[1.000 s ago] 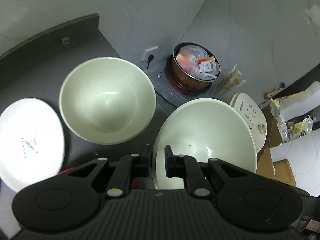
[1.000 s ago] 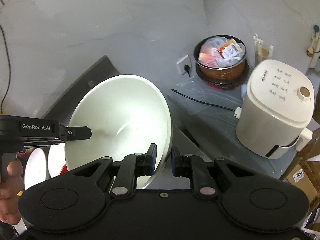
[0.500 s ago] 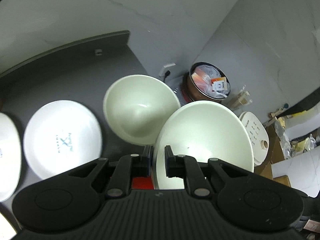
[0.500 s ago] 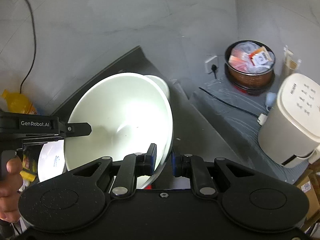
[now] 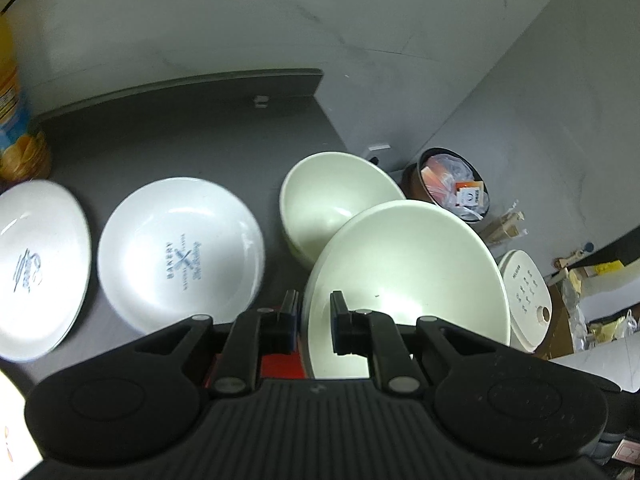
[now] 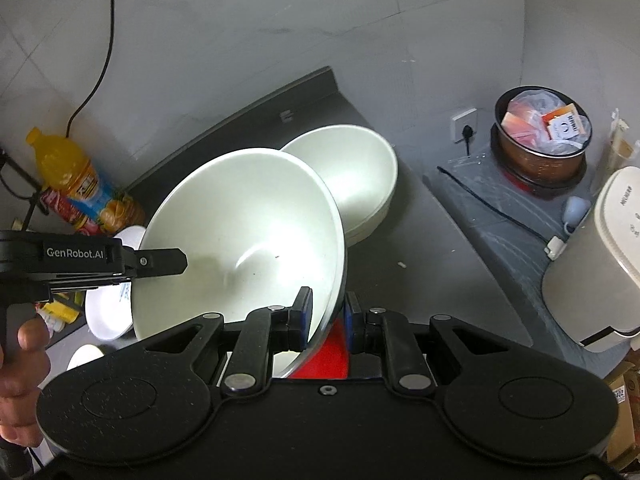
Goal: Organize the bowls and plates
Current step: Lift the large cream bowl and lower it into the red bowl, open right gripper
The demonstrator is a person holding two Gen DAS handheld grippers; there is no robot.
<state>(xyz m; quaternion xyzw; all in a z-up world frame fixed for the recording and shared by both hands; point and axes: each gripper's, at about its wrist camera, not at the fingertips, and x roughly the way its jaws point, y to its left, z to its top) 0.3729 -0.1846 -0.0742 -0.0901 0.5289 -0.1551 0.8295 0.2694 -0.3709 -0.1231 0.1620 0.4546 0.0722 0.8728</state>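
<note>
Left tongs (image 5: 314, 320) clamp the near rim of the large pale-green bowl (image 5: 408, 276), one finger inside, one outside. Right tongs (image 6: 326, 318) grip the opposite rim of the same bowl (image 6: 240, 240), which is tilted and held above the dark tabletop (image 5: 192, 136). Just beyond it, partly overlapped, a second green bowl (image 5: 332, 196) rests on the tabletop. Left of the left tongs: two white plates, BAKERY plate (image 5: 180, 256) and outer plate (image 5: 36, 272). Far left: orange juice bottle (image 6: 76, 184). Far right, off the tabletop: bin (image 6: 542, 144), white appliance (image 6: 600, 256)
</note>
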